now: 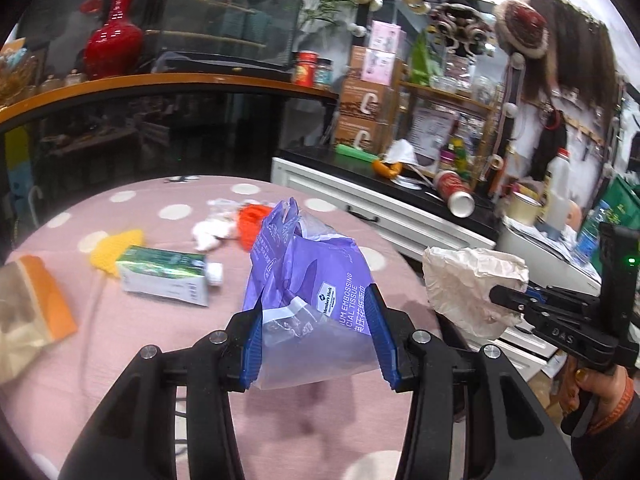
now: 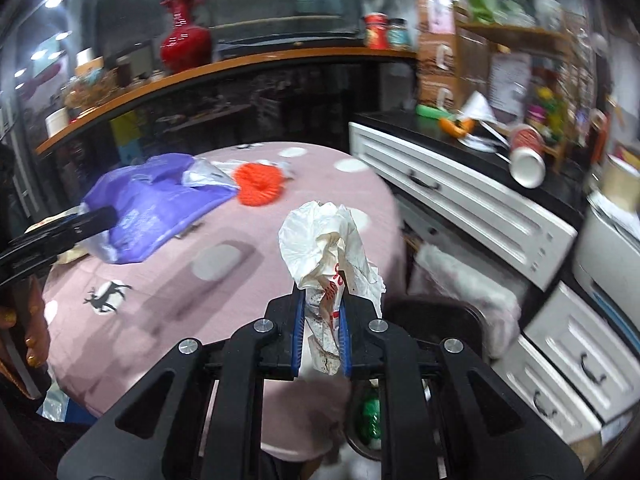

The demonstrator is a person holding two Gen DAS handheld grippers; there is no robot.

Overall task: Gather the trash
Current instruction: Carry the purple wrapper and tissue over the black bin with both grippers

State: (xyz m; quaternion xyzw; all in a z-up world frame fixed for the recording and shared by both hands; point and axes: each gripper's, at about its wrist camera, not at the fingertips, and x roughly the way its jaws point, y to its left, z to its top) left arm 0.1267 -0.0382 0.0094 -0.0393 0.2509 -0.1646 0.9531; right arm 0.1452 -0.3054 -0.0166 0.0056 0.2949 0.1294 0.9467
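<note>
left tool (image 1: pixel 318 320) pinching the purple tissue bag (image 1: pixel 308 280), held up over the pink dotted surface (image 1: pixel 120 360) | right tool (image 2: pixel 322 312) squeezed tight on a crumpled white wrapper (image 2: pixel 328 240), off the surface's edge | green carton (image 1: pixel 164 276) lying on the surface

You have 2 grippers, the left gripper (image 1: pixel 318 334) and the right gripper (image 2: pixel 322 332), 1 purple tissue wrapper (image 1: pixel 308 276), 1 crumpled paper wrapper (image 2: pixel 330 248), 1 green carton (image 1: pixel 164 276), 1 orange yarn ball (image 2: pixel 260 182) and 1 red vase (image 1: pixel 114 36).

Black gripper (image 1: pixel 318 330), blue-lined jaws, silver screws.
</note>
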